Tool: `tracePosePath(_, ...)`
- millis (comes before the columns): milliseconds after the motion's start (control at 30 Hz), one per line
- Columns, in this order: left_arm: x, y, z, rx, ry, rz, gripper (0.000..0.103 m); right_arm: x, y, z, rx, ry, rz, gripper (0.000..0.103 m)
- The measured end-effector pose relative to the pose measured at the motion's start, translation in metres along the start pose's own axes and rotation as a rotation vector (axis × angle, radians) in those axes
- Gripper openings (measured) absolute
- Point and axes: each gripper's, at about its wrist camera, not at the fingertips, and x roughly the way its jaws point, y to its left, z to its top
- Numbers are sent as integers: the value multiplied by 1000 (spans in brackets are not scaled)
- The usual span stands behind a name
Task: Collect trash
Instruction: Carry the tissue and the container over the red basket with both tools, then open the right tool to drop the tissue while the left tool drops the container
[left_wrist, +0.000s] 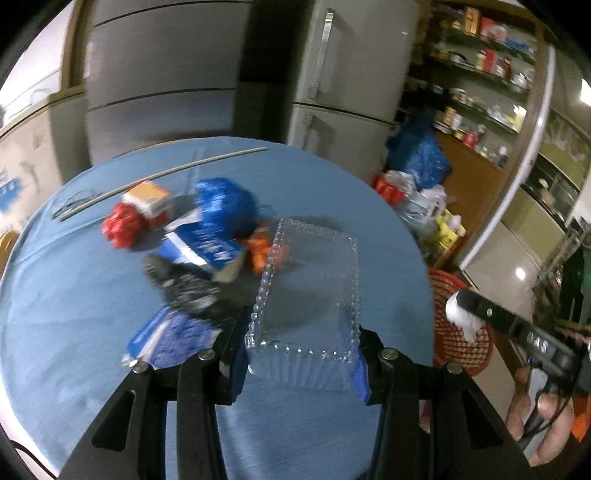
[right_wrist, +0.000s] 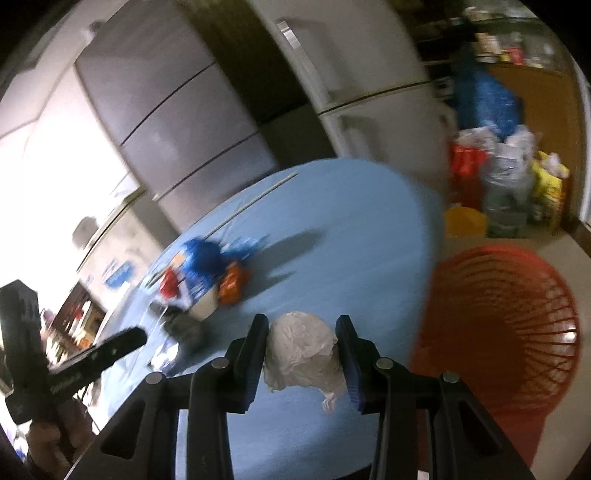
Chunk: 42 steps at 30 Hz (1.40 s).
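- I am carrying two pieces of trash at once: my left gripper (left_wrist: 301, 354) is clamped on a clear plastic tray (left_wrist: 308, 291), its blue pads pressing the tray's near end from both sides, while the rest of the tray is sticking out ahead of the fingers over the blue table (left_wrist: 74, 332).
- My right gripper (right_wrist: 301, 360) is squeezed on a crumpled white wad (right_wrist: 301, 350), which is filling the gap between the pads.
- I judge the step in hand to be the carry toward the red basket (right_wrist: 509, 314), which is sitting on the floor just ahead and to the right of my right gripper, beyond the table edge.
- The next move is calling for bringing each gripper over the basket's open mouth before letting go; the tray is wide and light, so it needs to be well inside the rim.
- More trash is waiting ahead and to the left of my left gripper: a blue packet (left_wrist: 214, 229), a red wrapper (left_wrist: 122, 225), an orange one (left_wrist: 258, 251) and a black bag (left_wrist: 184, 291).
- The left view is showing that pile fairly clearly, plus my right gripper from the side; the right view is showing the pile only as a blur.
- Only the right view is showing the basket's whole open mouth.
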Motion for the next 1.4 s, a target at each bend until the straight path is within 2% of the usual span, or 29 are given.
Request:
tracePosePath(367,31,-76,15,123,33,-118,47,-28,-100,11,130,-53,-170,40)
tracePosePath(600,51,-115,18,182,63,-167,47,-17,-141,10,166,-22,-244,40)
tracePosePath(967,74,-144,19,230,111,-198,47,6,-180,0,219,48,-305,41)
tracePosePath(1067,79,-150,21,239,120,-204,47,10,-186,0,227,60,-322,43)
tracePosePath(1167,84,-159,21,252,130,-211,47,13,-193,1,237,76,-340,59)
tracePosePath(1200,86,-163,21,258,134,-215,47,12,-195,1,238,74,-350,67)
tracePosePath(1400,97,-182,19,284,156,-240,47,-1,-203,6,257,34,-361,69)
